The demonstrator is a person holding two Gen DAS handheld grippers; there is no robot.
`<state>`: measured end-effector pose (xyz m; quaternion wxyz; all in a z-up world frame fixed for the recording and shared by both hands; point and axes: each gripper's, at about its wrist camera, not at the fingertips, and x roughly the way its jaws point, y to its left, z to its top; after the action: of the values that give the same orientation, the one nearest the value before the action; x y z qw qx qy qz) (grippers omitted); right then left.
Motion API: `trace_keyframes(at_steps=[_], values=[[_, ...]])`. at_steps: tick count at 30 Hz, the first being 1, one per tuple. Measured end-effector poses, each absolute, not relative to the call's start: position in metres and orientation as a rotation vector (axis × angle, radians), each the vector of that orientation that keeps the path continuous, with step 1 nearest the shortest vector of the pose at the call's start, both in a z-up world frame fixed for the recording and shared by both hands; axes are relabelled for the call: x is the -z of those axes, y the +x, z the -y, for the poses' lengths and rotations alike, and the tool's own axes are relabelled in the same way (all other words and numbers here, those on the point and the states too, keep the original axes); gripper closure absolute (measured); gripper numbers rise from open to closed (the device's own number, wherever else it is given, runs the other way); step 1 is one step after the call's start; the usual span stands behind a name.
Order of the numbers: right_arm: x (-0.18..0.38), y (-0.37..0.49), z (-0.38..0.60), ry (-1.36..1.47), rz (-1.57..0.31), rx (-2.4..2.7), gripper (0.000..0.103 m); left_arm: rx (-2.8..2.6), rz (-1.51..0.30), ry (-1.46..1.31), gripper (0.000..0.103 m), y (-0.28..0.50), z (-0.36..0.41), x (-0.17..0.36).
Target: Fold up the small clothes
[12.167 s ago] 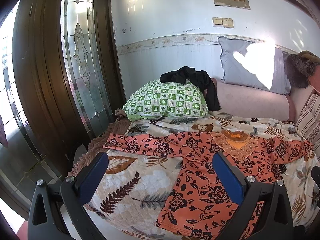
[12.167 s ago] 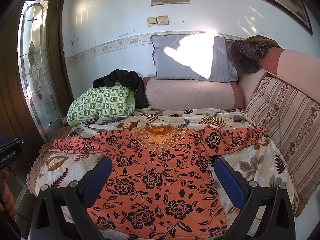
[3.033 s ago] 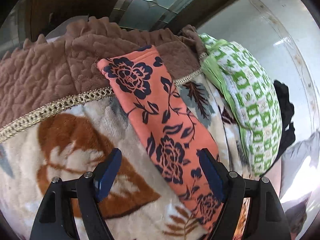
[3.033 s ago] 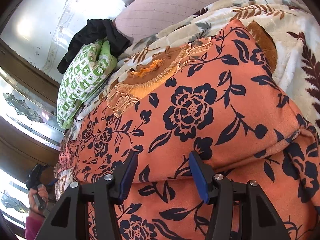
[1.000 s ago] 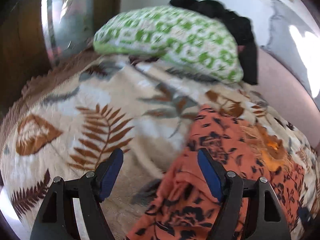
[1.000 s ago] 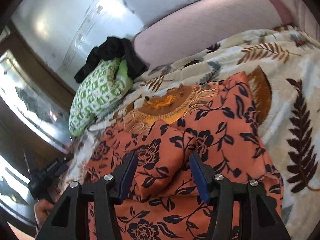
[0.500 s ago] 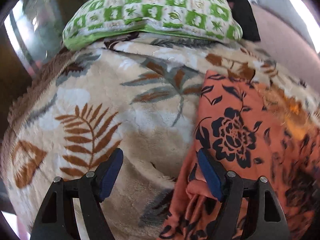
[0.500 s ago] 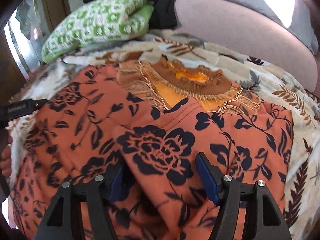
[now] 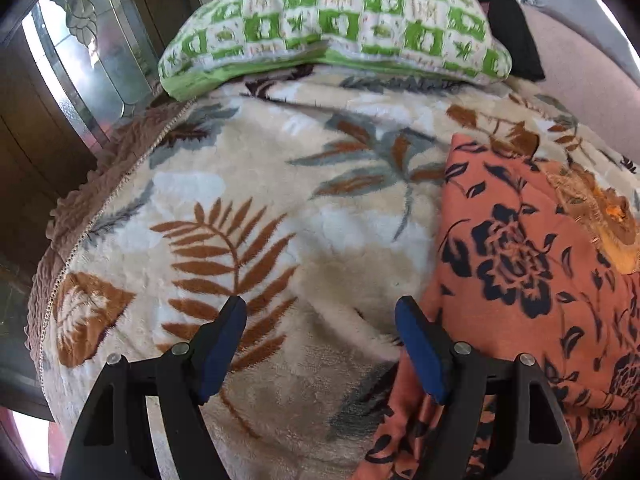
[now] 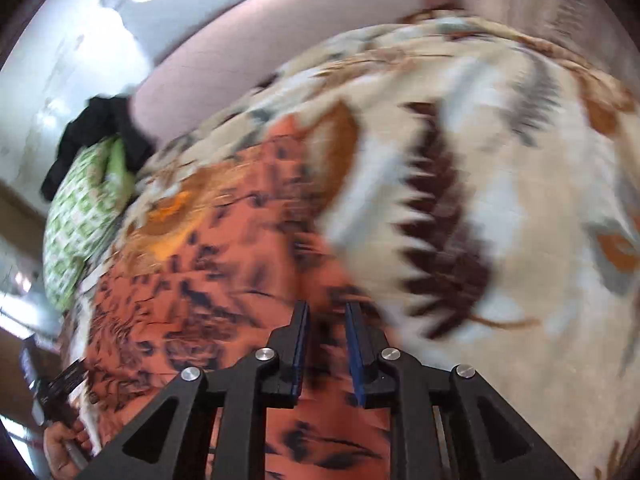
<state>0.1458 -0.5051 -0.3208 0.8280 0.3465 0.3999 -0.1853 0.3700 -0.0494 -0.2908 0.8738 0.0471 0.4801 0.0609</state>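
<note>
An orange shirt with dark flowers lies on a leaf-print blanket, both sleeves folded in over its body. My left gripper hangs open just above the blanket. Its right finger is at the shirt's left edge, and only blanket shows between the jaws. The right wrist view is blurred by motion. There my right gripper is over the right edge of the shirt. Its jaws are closing, with a narrow gap left and orange cloth showing in it. I cannot tell if the pads touch the cloth.
A green checked pillow with a black garment on it lies at the head end, beside a pink bolster. A glass door stands to the left. A person's hand holds the left gripper's handle.
My right gripper swung from over the folded sleeve at the shirt's middle to its right edge, and its jaws narrowed. The left gripper sank a little toward the blanket and rolled.
</note>
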Motion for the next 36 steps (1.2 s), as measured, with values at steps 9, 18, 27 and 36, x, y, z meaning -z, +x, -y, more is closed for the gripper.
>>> trace_keyframes(at_steps=[9, 18, 27, 36], values=[[0.275, 0.193, 0.476, 0.554, -0.779, 0.310, 0.083, 0.131, -0.833, 0.113, 0.026, 0.345, 0.115, 0.258], [0.279, 0.226, 0.492, 0.516, -0.868, 0.309, 0.082, 0.162, -0.975, 0.344, 0.025, 0.352, 0.157, 0.304], [0.294, 0.236, 0.492, 0.555, -0.906, 0.248, 0.082, 0.148, -0.979, 0.311, 0.025, 0.352, 0.150, 0.304], [0.272, 0.207, 0.512, 0.656, -0.722, 0.219, 0.080, 0.157, -0.990, 0.286, 0.025, 0.355, 0.147, 0.303]])
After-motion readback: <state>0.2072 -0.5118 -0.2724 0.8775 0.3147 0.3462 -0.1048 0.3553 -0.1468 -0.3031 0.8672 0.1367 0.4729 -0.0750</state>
